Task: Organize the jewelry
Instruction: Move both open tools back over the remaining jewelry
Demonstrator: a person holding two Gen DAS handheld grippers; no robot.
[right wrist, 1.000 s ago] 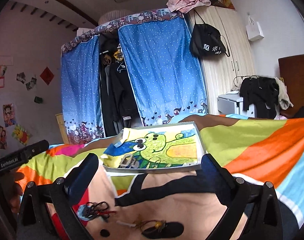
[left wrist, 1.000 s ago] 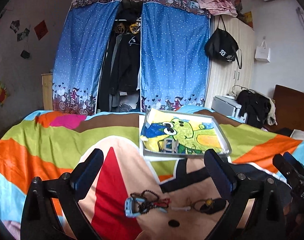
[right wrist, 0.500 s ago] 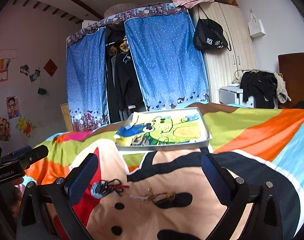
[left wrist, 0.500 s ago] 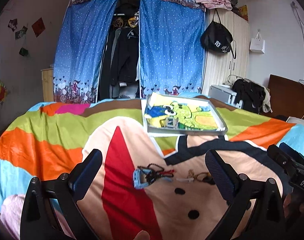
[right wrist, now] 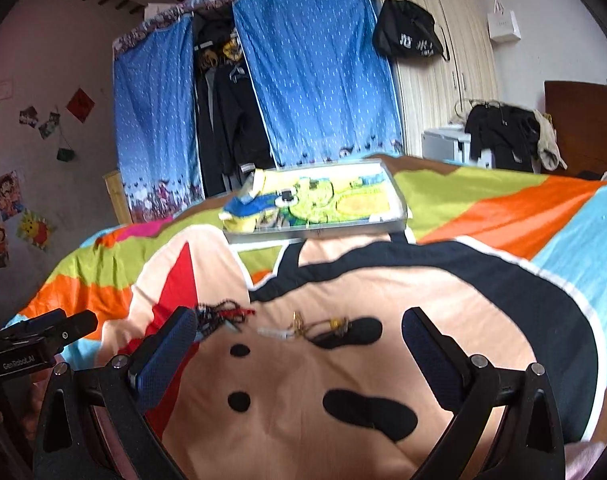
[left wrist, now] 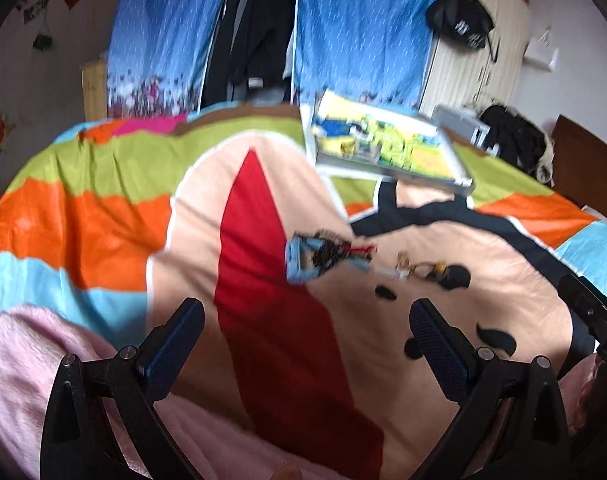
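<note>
Colourful bedspread (right wrist: 503, 216) covered the bed; grey tray (right wrist: 397, 216) sat at its far side. Left gripper (left wrist: 307, 336) and right gripper (right wrist: 297, 338) hovered spread wide, empty. Jewelry pile (left wrist: 327, 258) lay mid-bedspread, near gold chain (right wrist: 323, 326).

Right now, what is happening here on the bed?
A person holds a gripper in each hand over a colourful bedspread. The left gripper and the right gripper are both open and hold nothing. A tangle of jewelry with a blue band, dark beads and red thread, and a small gold piece beside it, lie loose on the bedspread. The tray with a cartoon cloth sits farther back. Nothing is picked up yet.
</note>
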